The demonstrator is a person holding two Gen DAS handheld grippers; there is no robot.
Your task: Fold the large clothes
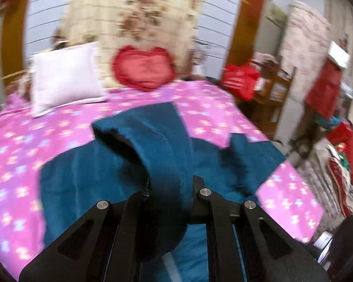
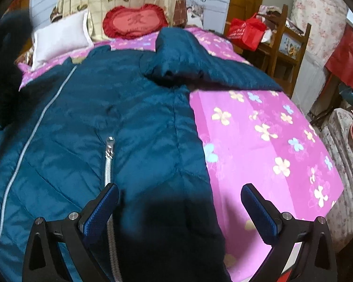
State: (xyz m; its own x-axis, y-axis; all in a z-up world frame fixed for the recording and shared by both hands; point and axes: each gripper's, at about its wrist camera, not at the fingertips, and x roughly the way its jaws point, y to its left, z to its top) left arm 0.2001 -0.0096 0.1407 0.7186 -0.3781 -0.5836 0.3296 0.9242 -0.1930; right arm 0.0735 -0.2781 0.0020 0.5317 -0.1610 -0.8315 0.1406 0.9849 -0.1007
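Fingers of the left gripper [image 1: 169,188] pinch a sleeve or edge of the teal jacket [image 2: 110,108], lifting it off the pink bedsheet [image 2: 266,141] at lower centre of its blurred view, probably so it can be carried across as a fold. At the bottom of the other view, the right gripper [image 2: 180,202] hangs spread wide above the jacket's dark lower edge, holding nothing, likely ready to pin or take that side.

Even, soft indoor light, left wrist view motion-blurred throughout, right wrist view sharper, fisheye bending and dark vignette from 10 to 2 o'clock.
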